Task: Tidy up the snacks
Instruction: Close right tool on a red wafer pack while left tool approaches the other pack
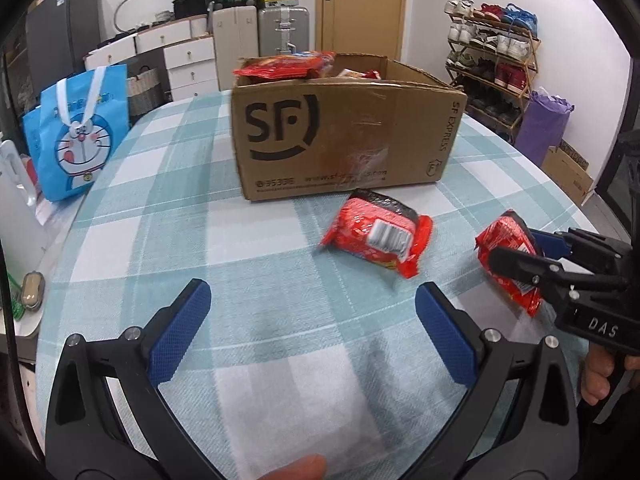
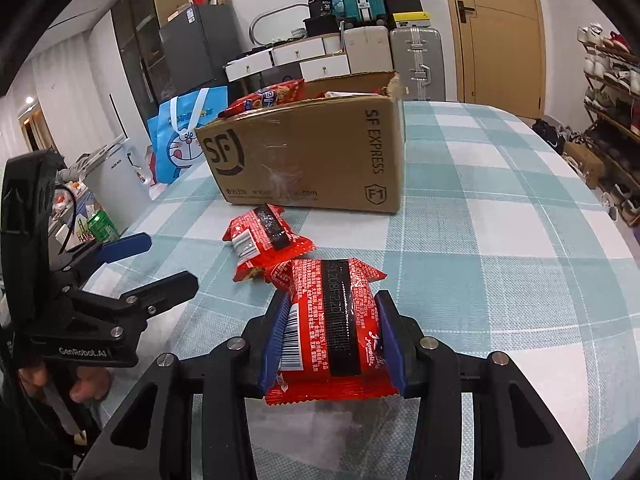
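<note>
A brown SF cardboard box stands on the checked tablecloth and holds red snack packs; the box also shows in the right wrist view. A loose red snack pack lies in front of the box, ahead of my open, empty left gripper. My right gripper is shut on another red snack pack, with its lower end touching the table. That held pack also shows at the right of the left wrist view. The loose pack lies just beyond it.
A blue Doraemon bag stands at the table's left edge. Drawers and suitcases are behind the table, a shoe rack to the right. A green can sits off the table's left side.
</note>
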A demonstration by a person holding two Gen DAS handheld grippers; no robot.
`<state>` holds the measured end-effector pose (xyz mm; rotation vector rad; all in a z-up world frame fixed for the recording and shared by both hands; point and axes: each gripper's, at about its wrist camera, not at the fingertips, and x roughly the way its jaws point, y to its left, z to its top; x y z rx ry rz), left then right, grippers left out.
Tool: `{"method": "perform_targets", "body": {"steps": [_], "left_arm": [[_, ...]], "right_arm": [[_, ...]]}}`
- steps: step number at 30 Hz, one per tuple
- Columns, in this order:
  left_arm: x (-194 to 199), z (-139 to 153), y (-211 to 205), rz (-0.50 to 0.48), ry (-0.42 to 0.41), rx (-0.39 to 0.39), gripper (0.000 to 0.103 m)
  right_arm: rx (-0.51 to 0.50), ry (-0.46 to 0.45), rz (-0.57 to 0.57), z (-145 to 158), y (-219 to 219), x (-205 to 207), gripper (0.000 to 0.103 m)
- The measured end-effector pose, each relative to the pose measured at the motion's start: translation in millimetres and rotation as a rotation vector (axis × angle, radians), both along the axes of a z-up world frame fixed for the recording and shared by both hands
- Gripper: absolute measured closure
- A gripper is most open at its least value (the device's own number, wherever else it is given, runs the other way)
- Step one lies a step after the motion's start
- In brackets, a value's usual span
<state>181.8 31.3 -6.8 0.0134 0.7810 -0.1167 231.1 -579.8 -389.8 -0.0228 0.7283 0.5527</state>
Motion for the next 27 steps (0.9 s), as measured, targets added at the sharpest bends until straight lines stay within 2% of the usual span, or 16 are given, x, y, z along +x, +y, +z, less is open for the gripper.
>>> {"method": "perform_targets", "body": {"steps": [7, 12, 19, 25, 27], "left_arm": [[37, -7, -24, -0.073, 0.065, 0.001, 0.001], [62, -11, -33, -0.083, 0.087, 0.006, 0.001], [86, -24, -49, -0.128, 0.168, 0.061, 0.001], [101, -30, -59, -0.157, 0.205, 0.053, 0.002], [103, -29, -60, -0.173, 0.193, 0.044, 0.012]], "right_arm": [[0.016, 0.008, -0.046, 0, -13, 5, 0.059], [0.009, 0.020, -0.064, -4, -16, 8, 0.059], [-0.001, 0.043, -0.061, -9, -15, 10, 0.059], [-0.006, 0.044, -0.059, -10, -15, 10, 0.059], [-0.005, 0.045, -0.059, -10, -15, 10, 0.059]]}}
